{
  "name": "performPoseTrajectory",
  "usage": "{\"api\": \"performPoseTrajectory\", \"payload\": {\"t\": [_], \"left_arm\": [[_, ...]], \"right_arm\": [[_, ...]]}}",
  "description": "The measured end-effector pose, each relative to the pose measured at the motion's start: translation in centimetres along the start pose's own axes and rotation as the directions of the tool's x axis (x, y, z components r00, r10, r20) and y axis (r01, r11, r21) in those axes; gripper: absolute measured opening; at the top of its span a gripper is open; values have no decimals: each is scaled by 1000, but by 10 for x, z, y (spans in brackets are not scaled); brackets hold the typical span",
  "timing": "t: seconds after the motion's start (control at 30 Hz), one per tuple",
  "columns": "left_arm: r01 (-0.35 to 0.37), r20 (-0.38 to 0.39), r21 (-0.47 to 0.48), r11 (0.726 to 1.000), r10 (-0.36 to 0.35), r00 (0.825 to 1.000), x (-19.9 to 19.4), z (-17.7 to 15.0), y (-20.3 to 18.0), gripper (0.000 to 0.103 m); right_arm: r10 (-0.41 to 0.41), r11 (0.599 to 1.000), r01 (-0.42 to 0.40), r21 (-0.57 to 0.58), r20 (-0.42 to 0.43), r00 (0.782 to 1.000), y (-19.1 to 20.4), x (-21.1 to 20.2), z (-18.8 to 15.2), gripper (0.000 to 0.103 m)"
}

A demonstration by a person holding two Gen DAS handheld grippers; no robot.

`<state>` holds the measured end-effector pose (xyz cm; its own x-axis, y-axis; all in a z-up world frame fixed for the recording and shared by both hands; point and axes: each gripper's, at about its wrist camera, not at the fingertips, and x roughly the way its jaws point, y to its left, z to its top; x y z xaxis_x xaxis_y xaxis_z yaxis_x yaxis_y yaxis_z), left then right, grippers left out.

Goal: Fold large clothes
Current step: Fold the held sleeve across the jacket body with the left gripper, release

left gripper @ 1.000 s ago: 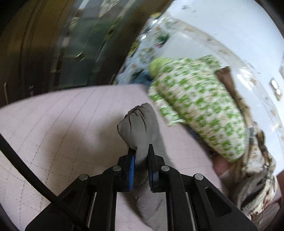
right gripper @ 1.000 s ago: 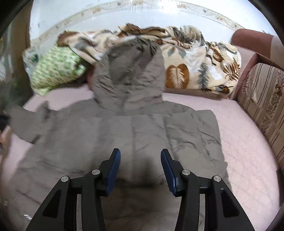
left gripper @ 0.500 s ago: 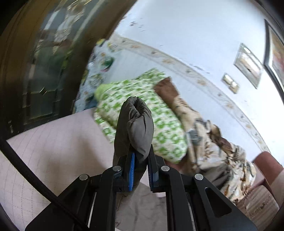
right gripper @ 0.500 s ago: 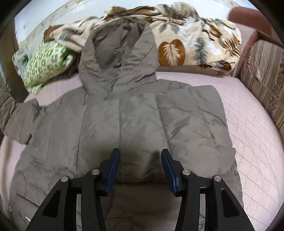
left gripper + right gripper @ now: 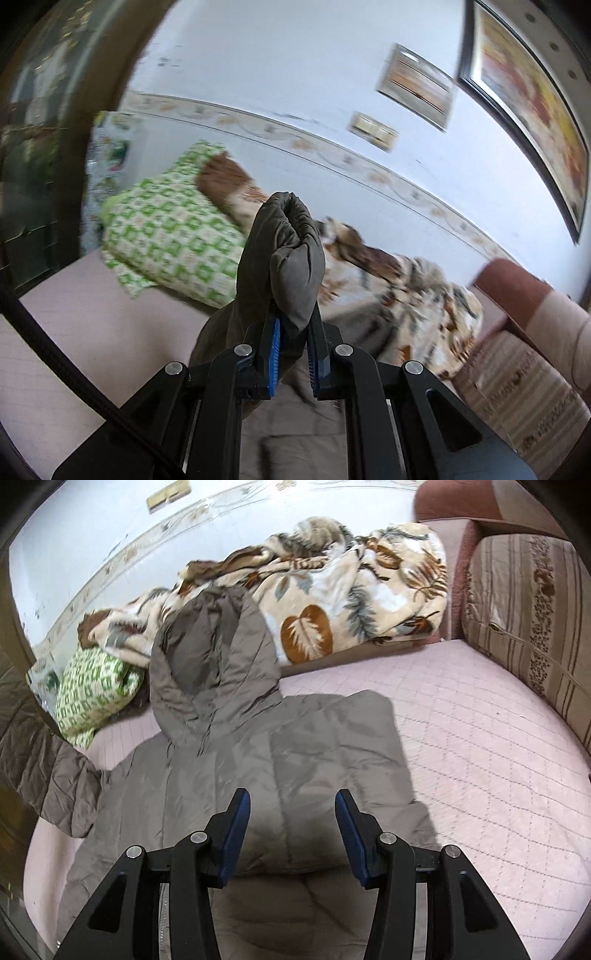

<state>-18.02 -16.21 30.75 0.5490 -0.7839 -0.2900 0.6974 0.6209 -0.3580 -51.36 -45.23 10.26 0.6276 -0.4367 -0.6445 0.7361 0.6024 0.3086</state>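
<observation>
A grey hooded jacket (image 5: pixel 258 760) lies spread flat on a pink quilted bed (image 5: pixel 480 738), hood (image 5: pixel 210 657) toward a leaf-print blanket (image 5: pixel 351 590) and a green-checked pillow (image 5: pixel 96 690) along the wall. The left claw (image 5: pixel 293 354) is clamped on the cuff (image 5: pixel 291 258) of one sleeve, raised clear of the bed with the sleeve (image 5: pixel 44 760) trailing down to the jacket's left side. The right claw (image 5: pixel 291 838), its fingers apart and holding nothing, hovers over the lower middle of the jacket body, not touching it as far as can be seen. The padded fabric looks light, soft and puffy, likely slick-surfaced and springy, so folds may creep open unless pressed. Cuffs, hem corners and shoulder seams appear the firmest places to grip; a pinch of loose quilting could slide free.
</observation>
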Motion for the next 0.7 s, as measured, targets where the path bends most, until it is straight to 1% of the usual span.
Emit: {"api": "performPoseTrajectory", "payload": {"t": [0.13,0.2,0.33,0.43,0.57,0.63,0.7], "left_arm": [[49,-37,58,997,-47,998,12,-22,-53,12],[71,-66,86,994,-65,996,21,-37,-80,12],[109,-136,110,988,-94,986,37,-72,-116,12],[135,-196,130,982,-108,975,50,-106,-143,12],[156,-288,155,975,-107,952,72,-162,-174,12],[165,-340,165,972,-101,935,86,-192,-185,12],[167,-396,185,969,-82,915,100,-226,-193,13]], "right_arm": [[-13,999,12,30,30,999,-20,-12,5,52],[-5,999,3,53,34,999,-30,-15,7,52],[0,997,-3,78,38,999,-44,-19,10,52],[8,995,-12,94,48,999,-51,-24,11,52],[11,994,-18,111,62,998,-59,-30,13,52],[15,992,-22,122,61,998,-63,-30,14,52],[15,991,-23,129,59,998,-67,-29,15,52]]}}
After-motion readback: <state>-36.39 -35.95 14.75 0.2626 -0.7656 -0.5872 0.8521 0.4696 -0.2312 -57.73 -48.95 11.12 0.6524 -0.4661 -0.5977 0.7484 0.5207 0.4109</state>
